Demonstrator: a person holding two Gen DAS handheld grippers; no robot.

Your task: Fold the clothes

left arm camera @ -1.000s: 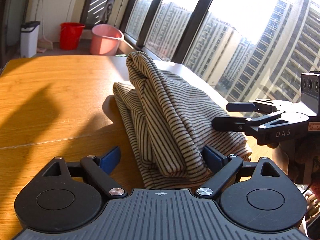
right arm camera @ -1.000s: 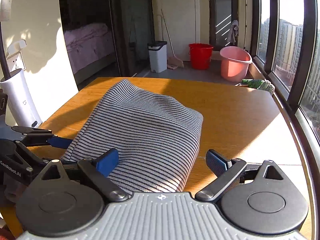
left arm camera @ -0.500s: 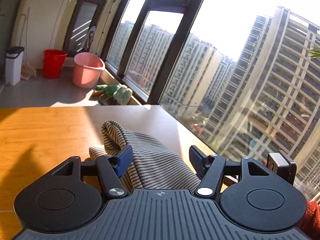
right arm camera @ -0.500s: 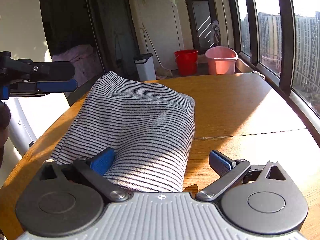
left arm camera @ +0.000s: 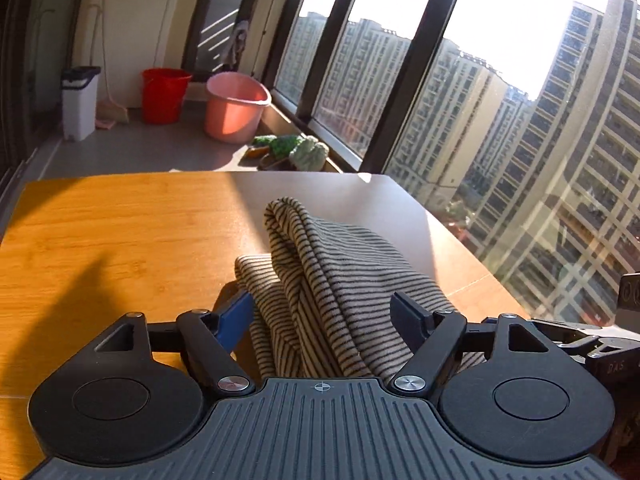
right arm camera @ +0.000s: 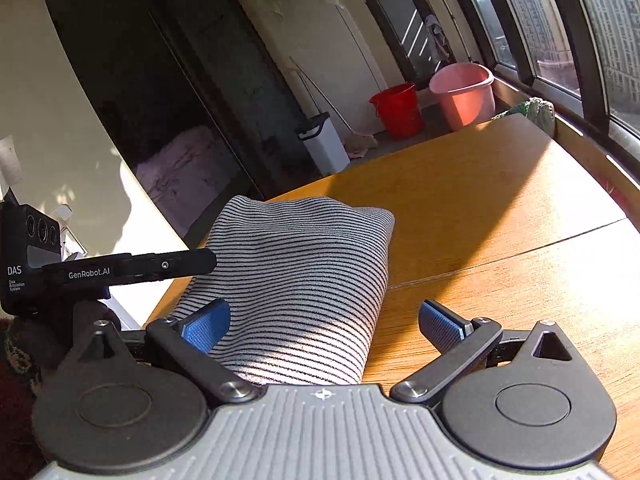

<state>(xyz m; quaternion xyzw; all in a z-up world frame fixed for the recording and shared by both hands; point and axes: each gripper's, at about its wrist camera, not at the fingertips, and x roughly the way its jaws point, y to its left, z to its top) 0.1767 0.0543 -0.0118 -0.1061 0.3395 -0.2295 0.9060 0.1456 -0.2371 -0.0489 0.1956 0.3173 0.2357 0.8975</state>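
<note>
A folded striped garment (left arm camera: 336,280) lies in a thick bundle on the wooden table (left arm camera: 120,240). My left gripper (left arm camera: 324,316) is open, its blue-padded jaws either side of the bundle's near end. In the right wrist view the same garment (right arm camera: 304,280) lies ahead, and my right gripper (right arm camera: 324,324) is open with its left pad against the cloth's near edge. The left gripper also shows in the right wrist view (right arm camera: 132,268), at the garment's left side. The right gripper's body shows at the right edge of the left wrist view (left arm camera: 600,344).
The table edge runs close to a large window (left arm camera: 500,140) on the right. On the floor beyond stand a red bucket (left arm camera: 164,96), a pink basin (left arm camera: 236,106) and a white bin (left arm camera: 80,102). A dark doorway opens to a bedroom (right arm camera: 180,168).
Both grippers have tilted and shifted over the garment. The left one has dropped back lower, so the bundle sits between its jaws again. The right view has rolled to the left.
</note>
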